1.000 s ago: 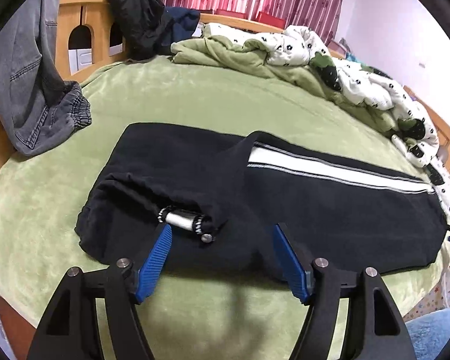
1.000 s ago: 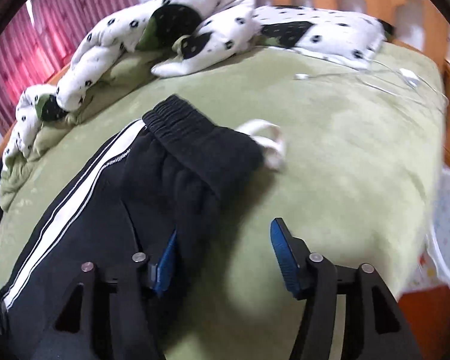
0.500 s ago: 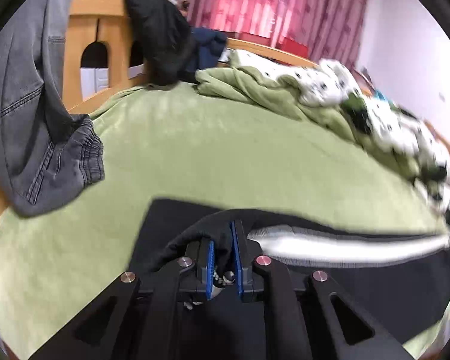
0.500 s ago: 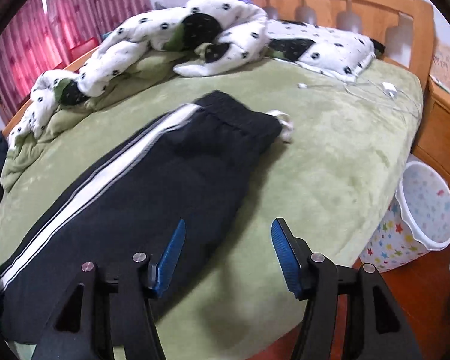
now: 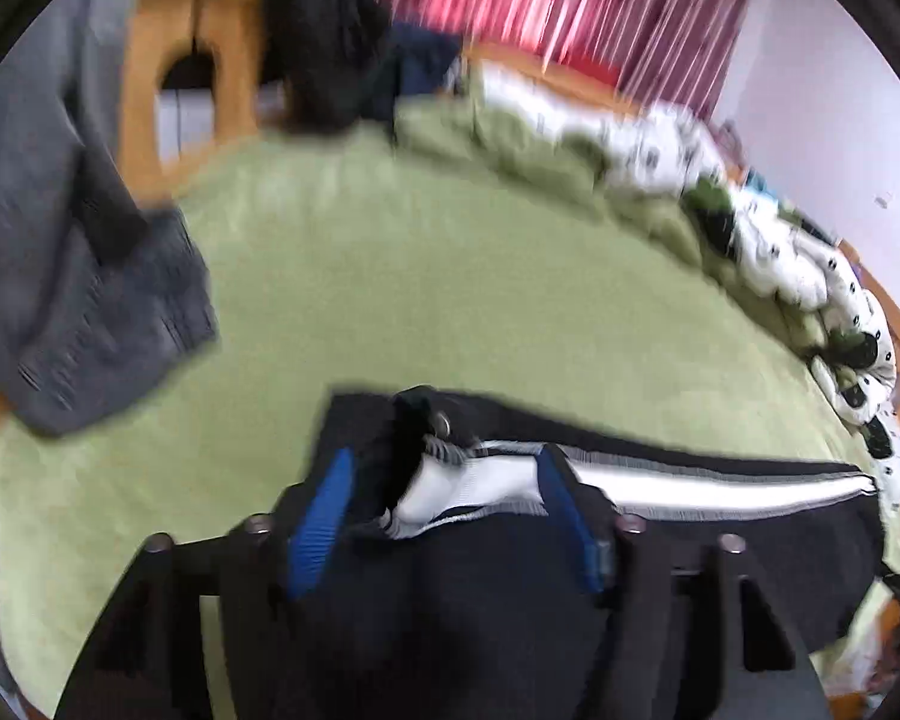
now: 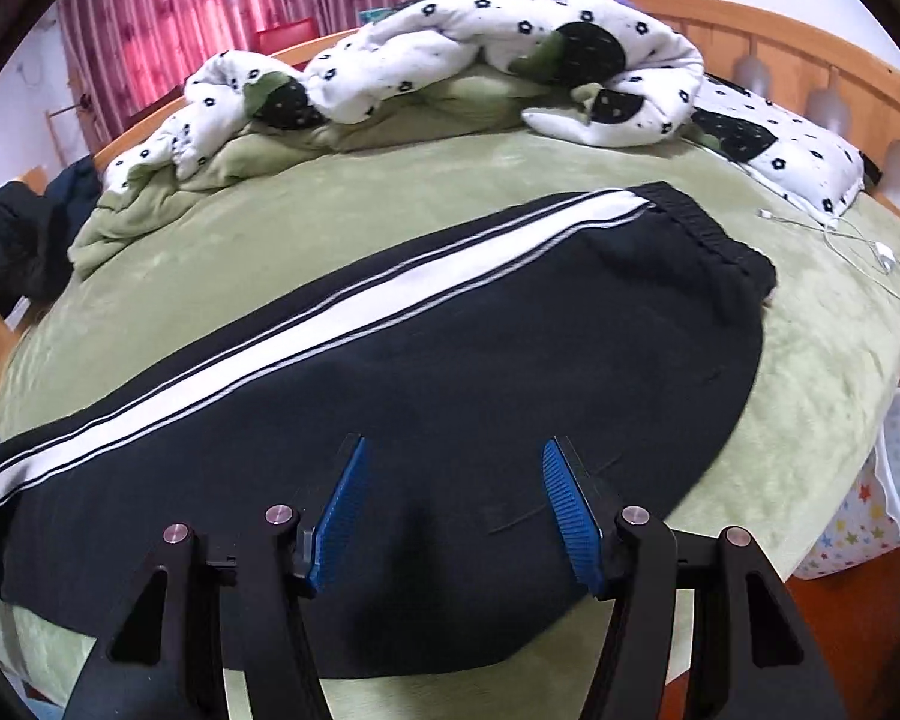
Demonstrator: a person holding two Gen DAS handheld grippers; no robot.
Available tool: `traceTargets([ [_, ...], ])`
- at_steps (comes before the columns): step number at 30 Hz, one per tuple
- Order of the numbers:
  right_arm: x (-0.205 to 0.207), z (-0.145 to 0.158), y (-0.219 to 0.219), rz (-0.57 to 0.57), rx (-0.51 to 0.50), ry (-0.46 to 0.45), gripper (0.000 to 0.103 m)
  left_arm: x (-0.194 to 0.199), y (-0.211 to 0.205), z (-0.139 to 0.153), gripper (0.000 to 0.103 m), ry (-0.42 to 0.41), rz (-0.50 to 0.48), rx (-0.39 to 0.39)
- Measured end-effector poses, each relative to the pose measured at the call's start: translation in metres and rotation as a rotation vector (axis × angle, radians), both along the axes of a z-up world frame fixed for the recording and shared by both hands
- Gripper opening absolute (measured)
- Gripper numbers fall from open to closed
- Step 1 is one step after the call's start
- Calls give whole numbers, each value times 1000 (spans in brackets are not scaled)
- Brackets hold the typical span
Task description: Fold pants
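A bed (image 6: 510, 180) with a green plush cover fills both views; a wooden headboard (image 6: 810, 60) closes one end and red curtains (image 6: 150, 12) hang behind its far side. A white quilt with black flower dots (image 6: 438, 60) lies bunched along the far edge, and a matching pillow (image 6: 780, 150) sits in the headboard corner. Grey jeans (image 5: 78, 276) hang over the wooden footboard, and dark clothes (image 5: 330, 48) are heaped near the far footboard corner.

The black pants (image 6: 450, 372) lie flat along the near edge of the bed, long axis running headboard to footboard. The elastic waistband (image 6: 708, 240) points toward the headboard; the white side stripe (image 6: 330, 312) runs down the far side of the leg toward the footboard. At the footboard end a cuff is turned back over the leg, showing a white strip.

The left gripper (image 5: 444, 510) hovers over that turned-back cuff, its jaws opening; cloth lies between the blue pads, which do not press on it. The right gripper (image 6: 453, 504) stands open above the seat of the pants, holding nothing.

A white cable (image 6: 858, 240) lies on the cover by the pillow. A star-printed bin (image 6: 870, 492) stands on the floor beside the bed.
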State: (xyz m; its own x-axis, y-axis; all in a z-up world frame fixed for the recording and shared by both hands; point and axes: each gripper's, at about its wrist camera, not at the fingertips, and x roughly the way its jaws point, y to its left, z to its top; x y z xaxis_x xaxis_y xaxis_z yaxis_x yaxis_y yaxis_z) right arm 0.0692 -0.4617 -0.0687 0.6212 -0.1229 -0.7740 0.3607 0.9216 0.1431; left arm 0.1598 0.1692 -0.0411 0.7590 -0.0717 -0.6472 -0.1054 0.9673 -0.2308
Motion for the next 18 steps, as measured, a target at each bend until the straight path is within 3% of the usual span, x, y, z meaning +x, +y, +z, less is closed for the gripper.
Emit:
traceTargets([
  [3, -3, 4, 8, 13, 19, -3, 59, -17, 1, 9, 76, -44, -8, 21],
  [9, -13, 17, 15, 14, 72, -35, 59, -42, -2, -10, 76, 21, -43, -9],
  [12, -19, 23, 21, 21, 101, -52, 59, -69, 1, -36, 74, 79, -74, -152],
  [14, -21, 25, 24, 26, 106, -53, 59, -95, 2, -58, 74, 83, -94, -282],
  [18, -29, 24, 27, 30, 117, -48, 59, -128, -3, -104, 74, 96, -97, -450],
])
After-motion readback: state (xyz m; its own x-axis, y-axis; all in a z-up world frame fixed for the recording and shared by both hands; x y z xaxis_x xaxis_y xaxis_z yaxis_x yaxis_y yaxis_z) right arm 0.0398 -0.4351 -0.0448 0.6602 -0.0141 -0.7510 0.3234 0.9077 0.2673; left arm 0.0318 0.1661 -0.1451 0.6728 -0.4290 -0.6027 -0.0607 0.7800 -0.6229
